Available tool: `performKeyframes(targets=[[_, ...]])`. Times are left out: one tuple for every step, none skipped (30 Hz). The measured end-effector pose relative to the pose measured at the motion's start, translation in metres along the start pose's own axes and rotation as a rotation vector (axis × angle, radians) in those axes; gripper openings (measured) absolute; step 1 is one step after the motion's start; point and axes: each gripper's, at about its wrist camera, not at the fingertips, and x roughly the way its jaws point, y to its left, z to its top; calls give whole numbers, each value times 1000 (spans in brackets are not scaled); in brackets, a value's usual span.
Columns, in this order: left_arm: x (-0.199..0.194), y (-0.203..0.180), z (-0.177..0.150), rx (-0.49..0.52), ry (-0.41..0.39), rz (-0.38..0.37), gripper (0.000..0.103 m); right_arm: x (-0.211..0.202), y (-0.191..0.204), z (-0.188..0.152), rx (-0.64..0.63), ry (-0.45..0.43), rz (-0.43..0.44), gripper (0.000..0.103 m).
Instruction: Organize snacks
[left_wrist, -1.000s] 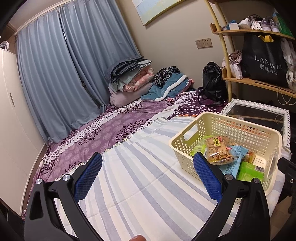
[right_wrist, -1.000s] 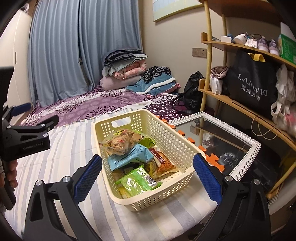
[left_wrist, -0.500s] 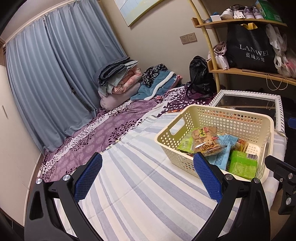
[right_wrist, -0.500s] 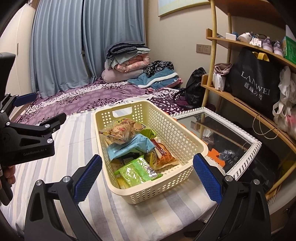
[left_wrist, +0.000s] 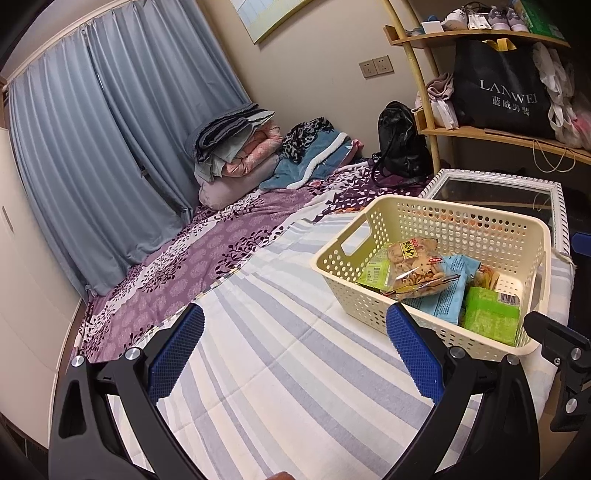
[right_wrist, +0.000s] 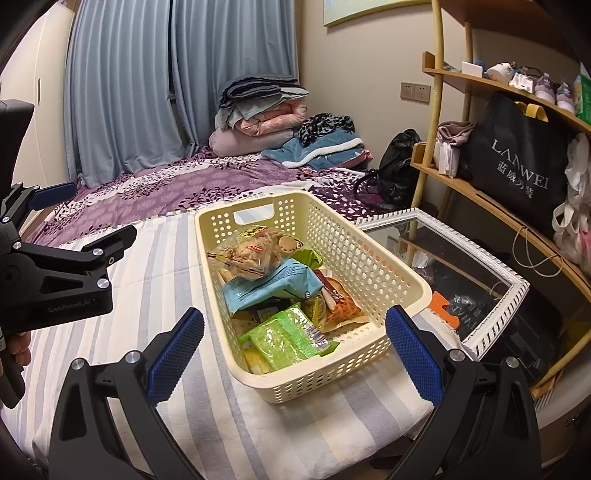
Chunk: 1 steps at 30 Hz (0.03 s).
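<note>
A cream perforated basket (right_wrist: 369, 266) (left_wrist: 461, 229) stands on a striped cloth and holds several snack packs: a clear bag of crackers (right_wrist: 258, 247) (left_wrist: 413, 266) on top, a blue pack (right_wrist: 273, 284), a green pack (right_wrist: 288, 336) (left_wrist: 487, 314) and an orange pack (right_wrist: 340, 302). My right gripper (right_wrist: 293, 347) is open and empty, just short of the basket's near end. My left gripper (left_wrist: 293, 347) is open and empty over the cloth, left of the basket. It also shows in the right wrist view (right_wrist: 55, 280).
A white-framed mirror (right_wrist: 476, 273) lies right of the basket. A wooden shelf (right_wrist: 498, 206) with a black bag (right_wrist: 517, 166) stands at right. Folded blankets (right_wrist: 266, 118) and a black backpack (right_wrist: 399, 166) sit on the purple bedding (right_wrist: 184, 184) behind.
Both grippers have pulled back and shifted a little, so the basket sits further off in both views. Both stay open and empty.
</note>
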Motion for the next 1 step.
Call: performKeyframes(targets=[[0, 1, -1, -2, 1, 0, 100, 0, 1, 0, -1, 1, 1, 98]])
